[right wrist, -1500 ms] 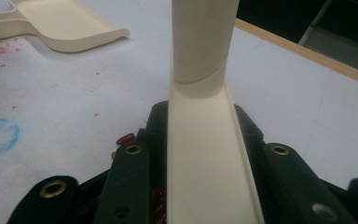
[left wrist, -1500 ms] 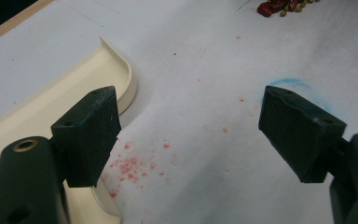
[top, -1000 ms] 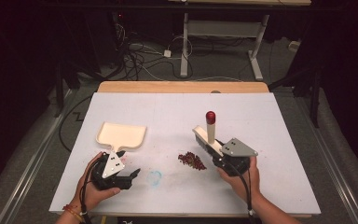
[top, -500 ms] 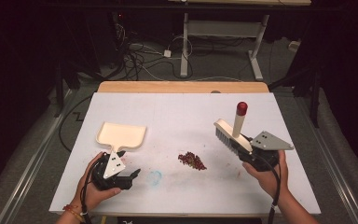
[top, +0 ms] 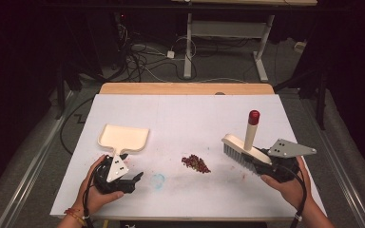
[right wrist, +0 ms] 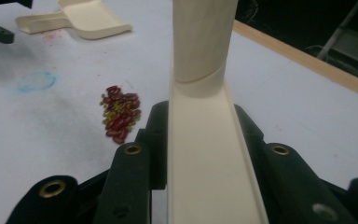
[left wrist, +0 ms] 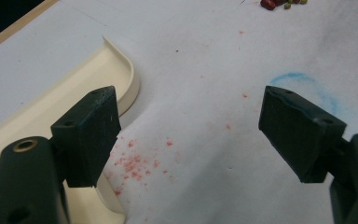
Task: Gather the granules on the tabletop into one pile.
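Note:
A cream dustpan [top: 123,137] lies flat on the white table at the left, its handle toward the person. My left gripper [top: 135,179] rests on the table just in front of that handle, jaws wide open with nothing between them; the dustpan [left wrist: 51,121] edge runs beside the left jaw. A small pile of red and green beans [top: 196,163] sits in the middle. My right gripper [top: 264,166] is shut on a cream brush [top: 245,148] with a red-tipped handle, held to the right of the pile. The brush [right wrist: 205,140] stands between the jaws, beans [right wrist: 120,113] to its left.
A faint blue chalk ring [top: 158,180] marks the table next to the left gripper. Red dust specks [left wrist: 135,161] lie near the dustpan. A wooden strip [top: 185,88] edges the far side of the table [top: 180,114], with cables and a desk frame on the floor beyond.
My right gripper has carried the brush to the right, away from the bean pile, and slightly lower. The left gripper and dustpan have stayed put.

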A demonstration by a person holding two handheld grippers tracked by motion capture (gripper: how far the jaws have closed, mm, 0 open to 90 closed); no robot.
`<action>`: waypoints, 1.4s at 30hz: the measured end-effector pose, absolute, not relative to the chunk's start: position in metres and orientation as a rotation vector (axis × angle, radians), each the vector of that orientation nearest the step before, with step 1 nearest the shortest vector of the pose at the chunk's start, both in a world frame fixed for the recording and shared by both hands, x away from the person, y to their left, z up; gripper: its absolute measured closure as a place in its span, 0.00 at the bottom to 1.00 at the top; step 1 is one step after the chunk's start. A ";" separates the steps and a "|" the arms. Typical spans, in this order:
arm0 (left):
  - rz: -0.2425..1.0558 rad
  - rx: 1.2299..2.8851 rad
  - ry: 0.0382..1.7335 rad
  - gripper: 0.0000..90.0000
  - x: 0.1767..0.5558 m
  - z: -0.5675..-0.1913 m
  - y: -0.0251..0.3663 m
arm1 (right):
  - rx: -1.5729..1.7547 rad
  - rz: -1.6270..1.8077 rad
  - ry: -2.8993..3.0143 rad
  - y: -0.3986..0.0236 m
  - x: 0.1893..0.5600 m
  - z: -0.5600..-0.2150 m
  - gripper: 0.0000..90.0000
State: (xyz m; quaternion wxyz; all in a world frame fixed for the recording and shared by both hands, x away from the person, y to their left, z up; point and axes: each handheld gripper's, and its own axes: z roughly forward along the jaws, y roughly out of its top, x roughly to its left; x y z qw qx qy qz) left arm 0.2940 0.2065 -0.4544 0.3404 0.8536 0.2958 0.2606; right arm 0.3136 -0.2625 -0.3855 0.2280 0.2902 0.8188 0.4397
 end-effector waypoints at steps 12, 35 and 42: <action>0.644 2.215 0.771 0.22 0.294 -0.453 0.204 | 0.842 1.234 2.562 -0.281 0.300 -0.384 0.75; 0.642 2.300 0.833 0.22 0.299 -0.460 0.193 | 1.066 1.016 2.705 -0.308 0.400 -0.407 0.61; 0.639 2.309 0.833 0.22 0.298 -0.461 0.193 | 1.158 1.028 2.598 -0.321 0.414 -0.404 0.57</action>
